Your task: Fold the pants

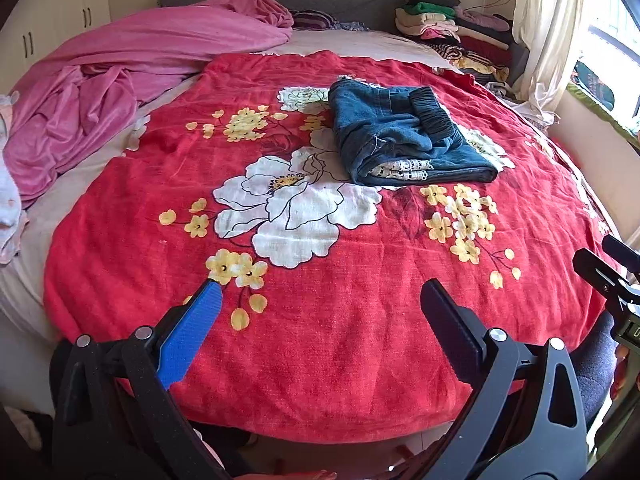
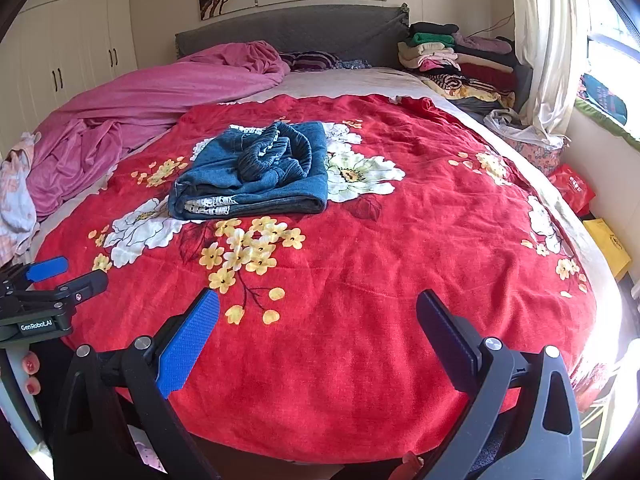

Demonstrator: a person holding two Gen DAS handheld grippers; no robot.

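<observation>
So the pants (image 1: 408, 136) are sitting as a blue denim bundle on the red floral blanket (image 1: 320, 320), toward the far half of the bed, well apart from both grippers. The left gripper (image 1: 320, 300) and the right gripper (image 2: 318, 312) both hover near the foot of the bed with jaws spread wide and nothing in them.

Looks to me like the fold is basically done, or 1 last tidy-up is left. The elastic waistband (image 2: 276, 152) is bunched up on top, so if I were finishing it, I'd pinch that edge with 1 gripper, pin the bottom layer with the other, and smooth it flat rather than drag the whole bundle, since that blanket will probably ripple.

Hard to tell how many layers are stacked. A white lace trim (image 2: 208, 204) peeks out of the front edge, but what it belongs to is hidden. The legs' ends aren't visible either. The clothes pile (image 1: 452, 32) by the headboard is irrelevant.
</observation>
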